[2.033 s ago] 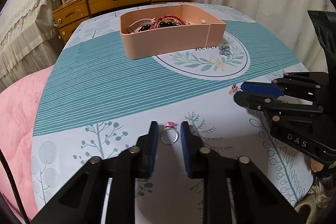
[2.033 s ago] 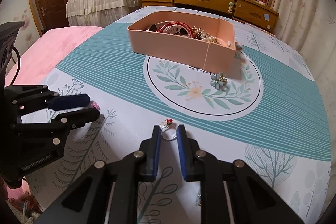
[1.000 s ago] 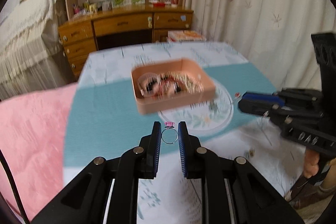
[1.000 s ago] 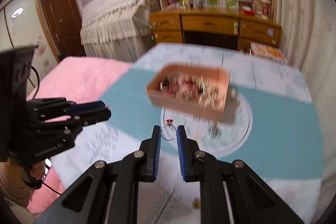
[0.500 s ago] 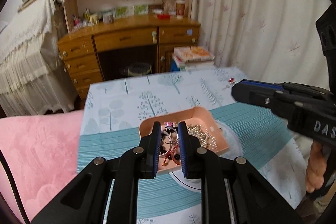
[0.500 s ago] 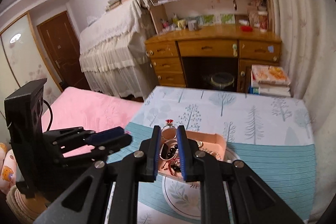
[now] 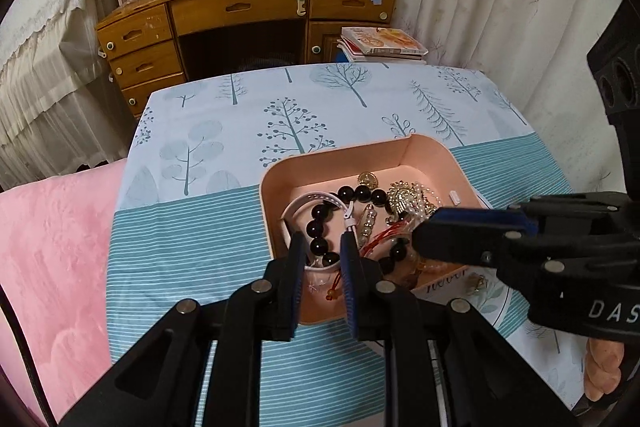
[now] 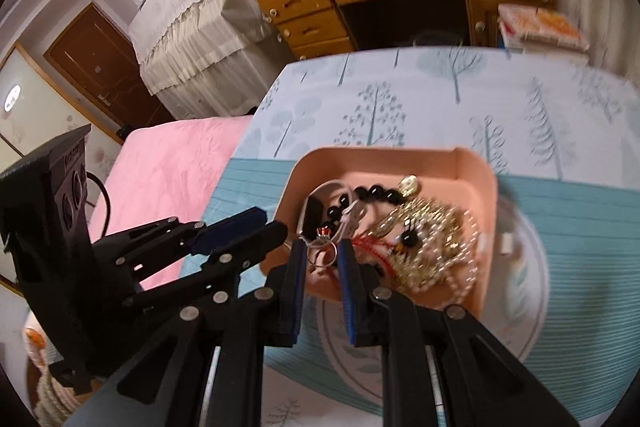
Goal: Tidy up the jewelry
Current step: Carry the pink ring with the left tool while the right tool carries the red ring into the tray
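Observation:
A peach jewelry tray (image 7: 424,151) sits on the table, holding a black bead bracelet (image 7: 320,223), gold chains (image 7: 408,195) and red cord. My left gripper (image 7: 322,251) hangs over the tray's near left part; no ring shows between its fingers, which stand slightly apart. My right gripper (image 8: 322,255) is shut on a silver ring with a red stone (image 8: 324,245), held over the tray's near left corner (image 8: 304,163). The right gripper also shows in the left wrist view (image 7: 472,227), over the tray's near right.
The table has a tree-print and teal-striped cloth (image 7: 192,227). A pink bed cover (image 7: 48,251) lies at the left. A wooden desk (image 7: 240,15) and stacked books (image 7: 380,43) stand beyond the table. Curtains (image 7: 500,7) hang at the right.
Both grippers lifted their rings from the table, rose high, then came down over the tray. The pink-stone ring no longer shows between the left fingers. The right still holds its ring.

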`<action>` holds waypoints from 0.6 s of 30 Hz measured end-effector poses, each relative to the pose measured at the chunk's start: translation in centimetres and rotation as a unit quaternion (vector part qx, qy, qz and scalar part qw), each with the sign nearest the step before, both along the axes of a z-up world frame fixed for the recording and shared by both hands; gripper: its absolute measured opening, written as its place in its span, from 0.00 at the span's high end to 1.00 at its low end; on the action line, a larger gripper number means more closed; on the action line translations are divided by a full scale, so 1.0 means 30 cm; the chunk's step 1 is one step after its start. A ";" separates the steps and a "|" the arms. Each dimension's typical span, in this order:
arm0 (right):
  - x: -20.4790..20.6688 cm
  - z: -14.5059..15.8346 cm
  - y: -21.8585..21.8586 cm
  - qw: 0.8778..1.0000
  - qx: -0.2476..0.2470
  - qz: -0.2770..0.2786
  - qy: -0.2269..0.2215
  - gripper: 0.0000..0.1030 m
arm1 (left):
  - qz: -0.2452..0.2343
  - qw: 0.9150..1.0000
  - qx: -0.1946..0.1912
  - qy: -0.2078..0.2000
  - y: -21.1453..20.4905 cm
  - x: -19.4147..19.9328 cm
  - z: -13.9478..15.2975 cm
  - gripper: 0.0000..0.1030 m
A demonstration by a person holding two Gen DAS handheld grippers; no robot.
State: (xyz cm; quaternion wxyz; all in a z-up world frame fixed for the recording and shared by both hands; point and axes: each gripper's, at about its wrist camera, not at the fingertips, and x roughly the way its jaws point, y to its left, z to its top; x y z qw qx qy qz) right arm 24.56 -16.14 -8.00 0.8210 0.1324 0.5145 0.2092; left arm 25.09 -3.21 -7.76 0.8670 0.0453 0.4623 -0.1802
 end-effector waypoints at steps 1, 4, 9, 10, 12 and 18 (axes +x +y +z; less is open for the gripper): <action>-0.003 0.000 0.004 1.000 -0.001 -0.001 0.001 0.84 | 0.000 1.000 -0.001 -0.002 0.003 -0.002 0.004 0.73; -0.015 0.010 0.009 1.000 -0.007 -0.002 -0.003 0.82 | 0.006 1.000 0.001 -0.016 0.013 -0.012 0.017 0.54; -0.049 0.042 0.007 1.000 -0.014 -0.002 -0.022 0.82 | 0.008 1.000 0.005 -0.024 0.021 -0.034 0.035 0.54; -0.060 0.050 0.004 0.999 -0.018 -0.003 -0.026 0.82 | 0.009 1.000 0.007 -0.026 0.022 -0.043 0.039 0.54; -0.083 0.068 -0.008 0.999 -0.020 -0.004 -0.034 0.82 | 0.007 1.000 0.007 -0.029 0.020 -0.057 0.047 0.54; -0.175 0.126 -0.070 0.997 -0.040 -0.011 -0.064 0.82 | -0.003 0.999 0.007 -0.047 0.002 -0.131 0.093 0.54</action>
